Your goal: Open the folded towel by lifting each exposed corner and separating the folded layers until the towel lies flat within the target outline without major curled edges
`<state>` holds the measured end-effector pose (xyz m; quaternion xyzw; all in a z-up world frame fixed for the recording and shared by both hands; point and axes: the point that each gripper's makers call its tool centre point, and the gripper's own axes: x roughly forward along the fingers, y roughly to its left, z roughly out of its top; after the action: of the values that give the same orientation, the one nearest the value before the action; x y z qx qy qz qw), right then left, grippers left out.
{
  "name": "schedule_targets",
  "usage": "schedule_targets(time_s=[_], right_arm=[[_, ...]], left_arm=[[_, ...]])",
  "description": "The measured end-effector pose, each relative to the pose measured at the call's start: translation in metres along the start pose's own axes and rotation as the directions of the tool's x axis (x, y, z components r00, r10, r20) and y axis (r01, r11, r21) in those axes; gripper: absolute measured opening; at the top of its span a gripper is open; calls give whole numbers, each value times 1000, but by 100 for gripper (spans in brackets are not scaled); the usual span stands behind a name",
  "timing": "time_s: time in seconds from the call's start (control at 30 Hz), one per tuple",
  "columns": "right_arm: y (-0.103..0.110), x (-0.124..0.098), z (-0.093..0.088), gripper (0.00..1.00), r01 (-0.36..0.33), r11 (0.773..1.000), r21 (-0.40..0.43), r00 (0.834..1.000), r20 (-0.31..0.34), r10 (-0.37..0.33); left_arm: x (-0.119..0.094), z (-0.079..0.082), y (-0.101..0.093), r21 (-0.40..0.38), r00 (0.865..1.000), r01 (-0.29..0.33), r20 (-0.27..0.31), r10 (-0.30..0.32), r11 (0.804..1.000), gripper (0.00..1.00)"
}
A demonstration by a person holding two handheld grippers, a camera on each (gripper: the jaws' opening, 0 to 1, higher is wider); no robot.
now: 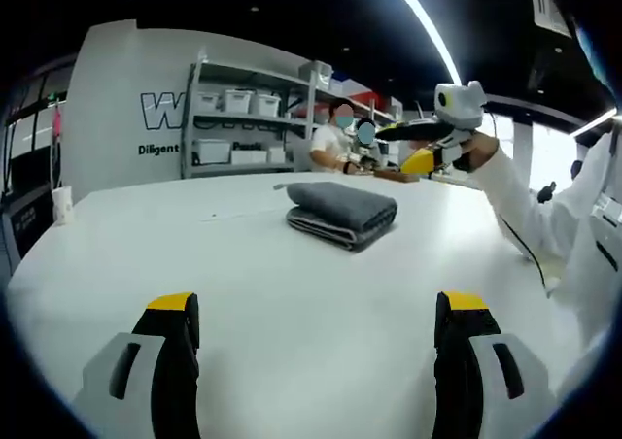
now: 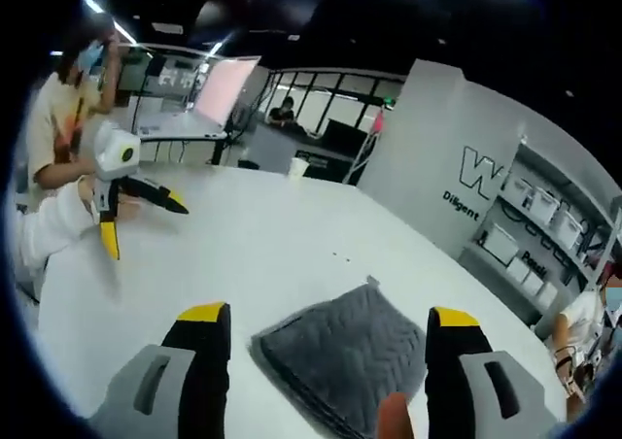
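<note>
1. Grey terry-like cloth: the folded towel [image 1: 341, 214] is seen lying on the white table [image 1: 243, 293], folded into a compact stack of several layers, with no corner yet lifted. No target outline can be made out on the table surface.

2. Left gripper [image 1: 316, 308]: the jaws are spread wide and nothing is held between them. In the left gripper view the towel is placed well ahead of the jaws, roughly on the line between them, with bare table in between.

3. Right gripper [image 2: 328, 322]: the jaws are likewise spread wide and empty. In the right gripper view the towel [image 2: 342, 356] is found directly between and just ahead of the jaw tips, with one pointed corner turned away from the camera. Contact with the cloth is not established.

4. The right gripper is also seen in the left gripper view [image 1: 413, 148], raised beyond and to the right of the towel; the left gripper is seen in the right gripper view [image 2: 141, 216], well apart from the towel.

5. Judgement: the right gripper is clearly the nearer, and the first corner lift is best assigned to it. The stacked layer edges are seen facing the left gripper, so separation is judged likeliest from that side.

6. Progress: unfolding is judged not yet begun.
</note>
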<state>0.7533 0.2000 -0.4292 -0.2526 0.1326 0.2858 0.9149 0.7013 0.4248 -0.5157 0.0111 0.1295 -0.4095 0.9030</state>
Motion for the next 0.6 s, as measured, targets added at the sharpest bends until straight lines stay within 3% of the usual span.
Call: schedule_targets(time_s=[0.13, 0.6], right_arm=[[1, 9, -11, 80, 11, 1000, -14, 999, -35, -12], [17, 38, -51, 68, -49, 998, -27, 990, -132, 45]], left_arm=[[2, -2, 1, -6, 1000, 0, -5, 0, 1000, 100], [-1, -3, 5, -15, 1000, -21, -1, 21, 1000, 100]])
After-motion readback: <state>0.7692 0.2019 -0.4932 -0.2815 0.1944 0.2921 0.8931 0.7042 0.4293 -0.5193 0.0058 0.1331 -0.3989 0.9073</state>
